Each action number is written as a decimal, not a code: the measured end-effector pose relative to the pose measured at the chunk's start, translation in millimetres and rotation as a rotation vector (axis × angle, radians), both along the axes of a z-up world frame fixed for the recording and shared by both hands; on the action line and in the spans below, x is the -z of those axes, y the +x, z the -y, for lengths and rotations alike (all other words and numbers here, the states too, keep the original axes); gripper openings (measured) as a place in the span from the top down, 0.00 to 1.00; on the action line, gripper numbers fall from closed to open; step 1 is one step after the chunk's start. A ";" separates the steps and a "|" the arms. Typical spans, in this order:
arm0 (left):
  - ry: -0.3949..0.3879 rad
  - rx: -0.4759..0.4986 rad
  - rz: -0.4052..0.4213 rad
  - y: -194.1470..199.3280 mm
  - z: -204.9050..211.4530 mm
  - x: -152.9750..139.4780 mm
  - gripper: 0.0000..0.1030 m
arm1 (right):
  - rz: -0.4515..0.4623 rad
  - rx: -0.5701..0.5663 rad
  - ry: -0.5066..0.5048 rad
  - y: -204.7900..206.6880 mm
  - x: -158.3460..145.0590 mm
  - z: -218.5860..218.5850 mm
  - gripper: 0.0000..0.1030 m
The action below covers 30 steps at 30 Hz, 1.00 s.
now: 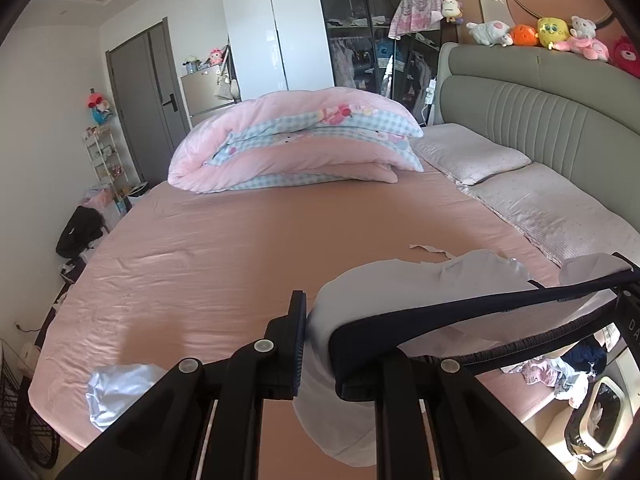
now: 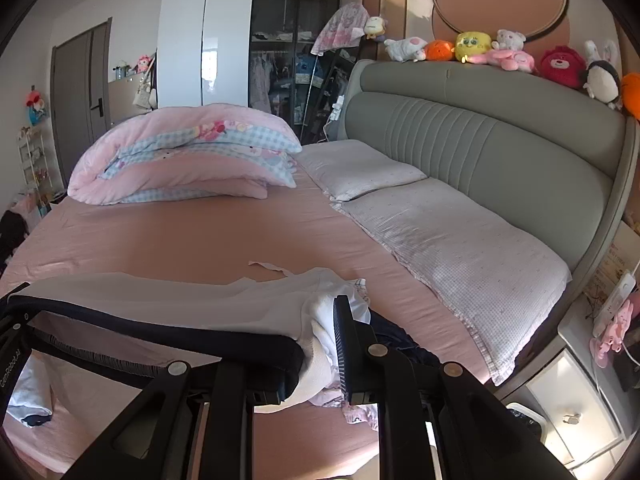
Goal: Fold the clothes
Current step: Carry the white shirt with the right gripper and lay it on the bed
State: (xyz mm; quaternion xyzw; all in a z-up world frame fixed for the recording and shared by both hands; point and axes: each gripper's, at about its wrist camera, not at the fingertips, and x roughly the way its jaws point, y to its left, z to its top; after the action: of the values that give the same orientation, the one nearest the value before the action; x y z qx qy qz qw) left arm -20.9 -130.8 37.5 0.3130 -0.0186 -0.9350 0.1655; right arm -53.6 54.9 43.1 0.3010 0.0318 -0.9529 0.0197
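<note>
Above the pink bed (image 1: 208, 248), my left gripper (image 1: 316, 344) and right gripper (image 2: 320, 344) each pinch the white garment (image 1: 384, 292). Its dark waistband (image 2: 160, 330) stretches between them, nearer me than the folded quilt (image 1: 296, 144).

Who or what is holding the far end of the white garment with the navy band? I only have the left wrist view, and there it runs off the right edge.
Observer: The right tongs are shut on the white garment with the navy band, which is bunched between their fingers.
Operator: What stands past that side of the bed?
Observer: A white bedside cabinet with a knobbed drawer.
Operator: Does the row of toys end at the red plush?
Observer: No. A black-and-white rabbit plush sits beyond it on the grey padded headboard.
</note>
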 end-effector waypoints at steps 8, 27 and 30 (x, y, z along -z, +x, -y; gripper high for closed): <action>-0.010 -0.066 0.076 13.1 36.2 25.0 0.87 | 0.096 -0.134 0.031 3.3 25.7 42.2 0.86; -0.012 -0.003 0.329 14.4 54.3 136.6 0.87 | 0.408 -0.183 0.040 -2.2 145.9 62.1 0.86; -0.006 -0.011 0.347 8.5 55.1 144.7 0.87 | 0.437 -0.181 0.045 -5.4 157.5 62.4 0.86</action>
State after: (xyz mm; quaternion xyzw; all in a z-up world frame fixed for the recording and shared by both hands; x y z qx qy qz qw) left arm -12.4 -185.9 -107.2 0.4691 -0.0478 -0.8661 0.1656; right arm -58.9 -7.5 -114.4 0.4963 0.0750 -0.8586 0.1044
